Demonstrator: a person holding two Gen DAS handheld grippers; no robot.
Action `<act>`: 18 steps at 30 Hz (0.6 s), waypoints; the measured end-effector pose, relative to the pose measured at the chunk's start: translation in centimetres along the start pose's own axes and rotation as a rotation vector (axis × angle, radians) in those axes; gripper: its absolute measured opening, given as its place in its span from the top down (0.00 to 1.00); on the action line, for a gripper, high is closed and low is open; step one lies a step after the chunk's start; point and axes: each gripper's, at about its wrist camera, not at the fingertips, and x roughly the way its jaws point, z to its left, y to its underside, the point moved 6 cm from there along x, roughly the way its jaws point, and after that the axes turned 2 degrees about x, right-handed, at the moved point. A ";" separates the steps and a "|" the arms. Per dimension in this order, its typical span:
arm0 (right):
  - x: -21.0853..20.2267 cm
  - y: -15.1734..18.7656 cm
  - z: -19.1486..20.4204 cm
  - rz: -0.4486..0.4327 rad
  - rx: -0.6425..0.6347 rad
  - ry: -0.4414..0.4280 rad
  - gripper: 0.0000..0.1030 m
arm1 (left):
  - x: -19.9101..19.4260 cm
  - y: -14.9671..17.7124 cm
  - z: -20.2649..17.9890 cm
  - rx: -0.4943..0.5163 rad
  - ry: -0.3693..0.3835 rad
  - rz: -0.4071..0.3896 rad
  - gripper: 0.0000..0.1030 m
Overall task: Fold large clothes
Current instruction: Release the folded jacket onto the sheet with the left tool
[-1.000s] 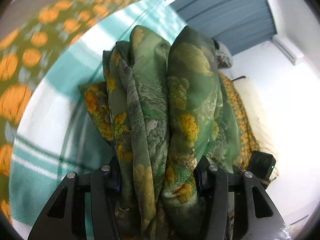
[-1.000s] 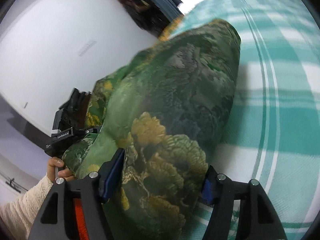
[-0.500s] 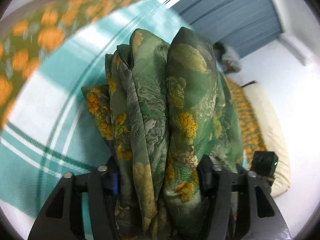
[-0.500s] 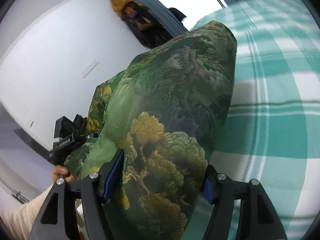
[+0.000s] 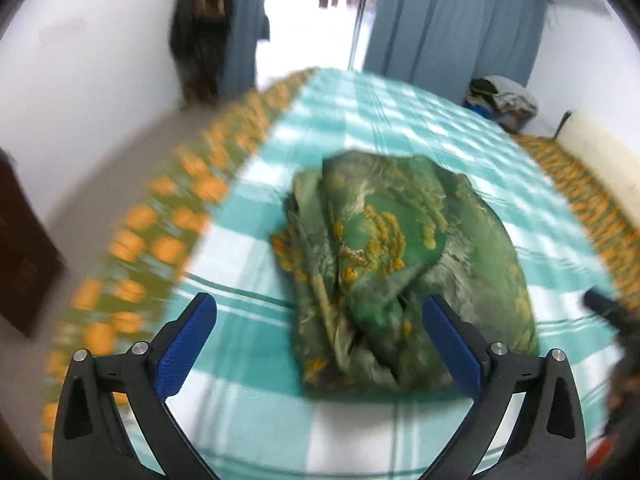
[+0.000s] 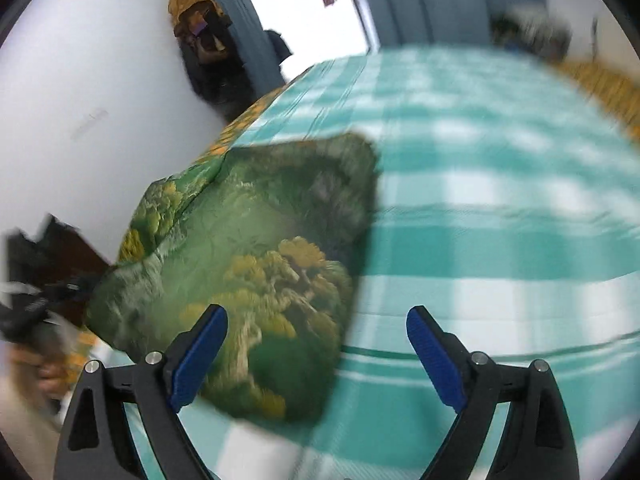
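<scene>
A green garment with yellow floral print point(image 5: 400, 272) lies folded in a bundle on the teal and white checked bedspread point(image 5: 360, 112). My left gripper point(image 5: 320, 320) is open and empty, drawn back just short of the bundle's near edge. In the right wrist view the same garment point(image 6: 256, 264) lies to the left. My right gripper point(image 6: 316, 332) is open and empty, its left finger over the bundle's near corner. The frames are motion blurred.
An orange-flowered green sheet point(image 5: 160, 240) borders the bed on the left. A pile of clothes point(image 5: 500, 100) sits at the far right corner before blue curtains point(image 5: 452, 20). Dark clothes point(image 6: 204, 40) hang on the white wall. The other hand and gripper point(image 6: 28, 308) show at left.
Both grippers have opened and let go of the garment, then pulled back and up. The bundle now rests on the bedspread.
</scene>
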 end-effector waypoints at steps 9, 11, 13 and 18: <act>-7.4 0.7 1.4 -0.090 -0.106 0.213 0.10 | -7.9 3.5 -4.8 0.061 -0.131 -0.064 0.00; -9.0 1.6 1.4 -0.095 -0.123 0.239 0.10 | -8.8 4.3 -6.0 0.055 -0.152 -0.069 0.00; -10.3 2.3 1.3 -0.108 -0.144 0.269 0.10 | -9.5 5.2 -6.8 0.060 -0.181 -0.065 0.00; -12.8 4.0 1.1 -0.121 -0.163 0.283 0.10 | -12.3 5.9 -8.9 0.112 -0.266 -0.097 0.00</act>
